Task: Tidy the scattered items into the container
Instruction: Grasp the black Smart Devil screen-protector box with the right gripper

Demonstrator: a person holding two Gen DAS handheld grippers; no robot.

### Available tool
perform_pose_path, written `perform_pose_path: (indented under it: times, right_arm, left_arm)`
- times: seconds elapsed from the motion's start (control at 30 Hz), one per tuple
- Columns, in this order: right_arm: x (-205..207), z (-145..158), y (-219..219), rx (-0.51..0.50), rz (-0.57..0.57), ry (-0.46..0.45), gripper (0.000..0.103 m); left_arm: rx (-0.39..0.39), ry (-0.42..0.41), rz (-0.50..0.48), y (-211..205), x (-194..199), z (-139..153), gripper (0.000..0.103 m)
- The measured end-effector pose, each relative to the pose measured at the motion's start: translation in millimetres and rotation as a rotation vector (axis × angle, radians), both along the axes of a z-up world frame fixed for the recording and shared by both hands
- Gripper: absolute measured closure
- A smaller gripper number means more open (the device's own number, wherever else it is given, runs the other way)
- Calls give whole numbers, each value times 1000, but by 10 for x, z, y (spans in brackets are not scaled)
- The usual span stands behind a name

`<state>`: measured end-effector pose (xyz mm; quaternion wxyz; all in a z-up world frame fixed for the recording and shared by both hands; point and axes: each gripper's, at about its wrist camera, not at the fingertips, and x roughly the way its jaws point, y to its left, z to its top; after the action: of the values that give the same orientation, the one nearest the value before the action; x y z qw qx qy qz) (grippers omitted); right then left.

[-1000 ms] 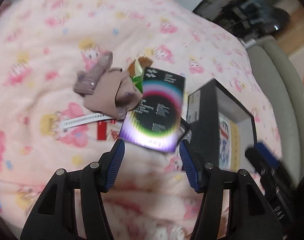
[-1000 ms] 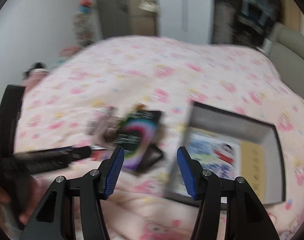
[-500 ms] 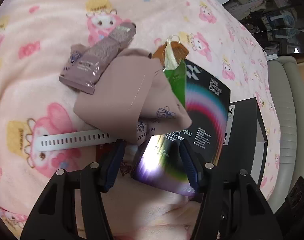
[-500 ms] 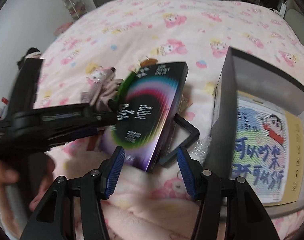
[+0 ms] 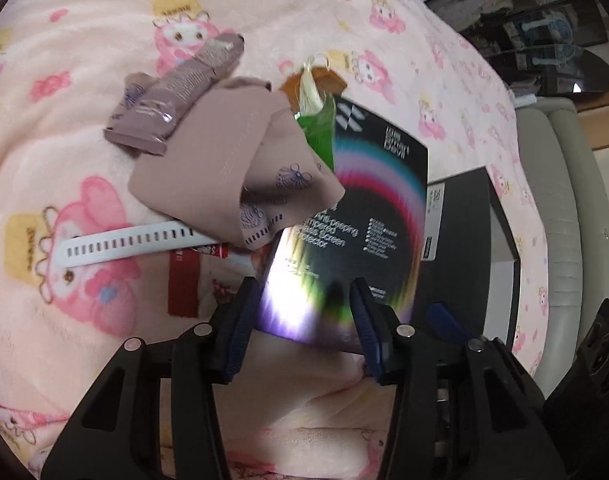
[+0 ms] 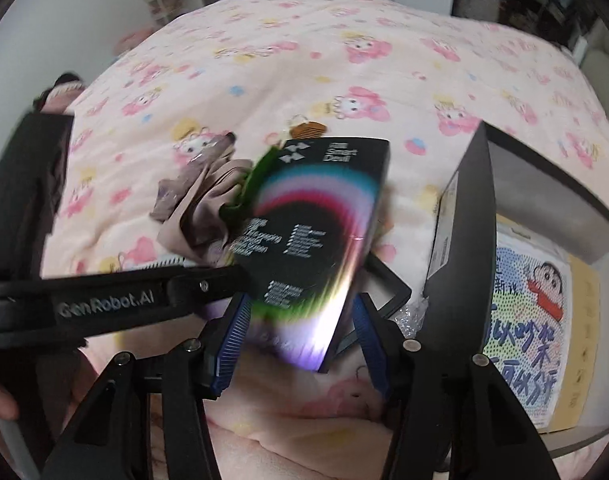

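Both sets of fingers are straddling the near end of the screen-protector box (image 5: 356, 232), which is lying on the bed. The left gripper (image 5: 304, 324) has just been closing around it; the right gripper (image 6: 300, 336) is standing open. The box's long axis is running away from them, with the open black container (image 6: 476, 240) just to its right.

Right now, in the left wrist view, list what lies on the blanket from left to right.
White perforated strap → mauve tube → folded mauve cloth → green packet → black screen protector box → black container.
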<state>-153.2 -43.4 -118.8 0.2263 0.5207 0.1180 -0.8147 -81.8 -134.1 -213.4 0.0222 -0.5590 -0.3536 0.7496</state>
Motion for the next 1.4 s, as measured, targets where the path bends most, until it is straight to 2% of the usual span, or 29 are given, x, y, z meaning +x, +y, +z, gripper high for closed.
perform_pose_path:
  times: [0.1, 0.17, 0.23, 0.37, 0.47, 0.53, 0.6, 0.7, 0.8, 0.9, 1.13, 1.2, 1.27, 1.4]
  right_arm:
    - [-131, -140, 18, 14, -59, -56, 54]
    - [-197, -230, 25, -22, -69, -113, 54]
    - [-231, -307, 30, -50, -84, -161, 54]
    - [-74, -149, 122, -79, -60, -124, 56]
    - [159, 53, 263, -83, -28, -85, 56]
    - [288, 92, 362, -93, -12, -101, 56]
    - [285, 69, 435, -132, -12, -152, 57]
    - [233, 5, 425, -137, -19, -160, 59]
    - [225, -24, 339, -139, -5, -155, 59]
    - [247, -109, 312, -88, -25, -135, 59]
    - [250, -230, 373, -90, -56, -168, 57]
    - [286, -196, 408, -137, -39, -197, 57]
    - [324, -189, 446, -175, -38, -225, 57]
    - [400, -161, 590, -138, -102, -172, 57]
  left_arm:
    - [5, -27, 38, -83, -40, -67, 56]
    - [38, -53, 34, -115, -87, -150, 56]
    - [29, -70, 22, -114, -123, -182, 55]
    - [41, -59, 2, -111, -17, -63, 54]
    - [36, -52, -67, 13, 206, 102, 52]
    - [12, -41, -111, 84, 325, 212, 49]
    - [-18, -28, -113, 60, 335, 258, 49]
    - [20, -27, -84, -16, 193, 191, 49]
    - [-40, -48, -58, -44, -48, 84, 49]
    - [-70, -88, -58, -20, -161, -43, 49]
    - [-28, -81, -127, 44, -56, 15, 47]
    - [6, -57, -145, 16, 20, 91, 47]
    - [18, -44, -144, 9, 60, 115, 46]
    - [-11, -39, -86, -82, -29, 102, 46]
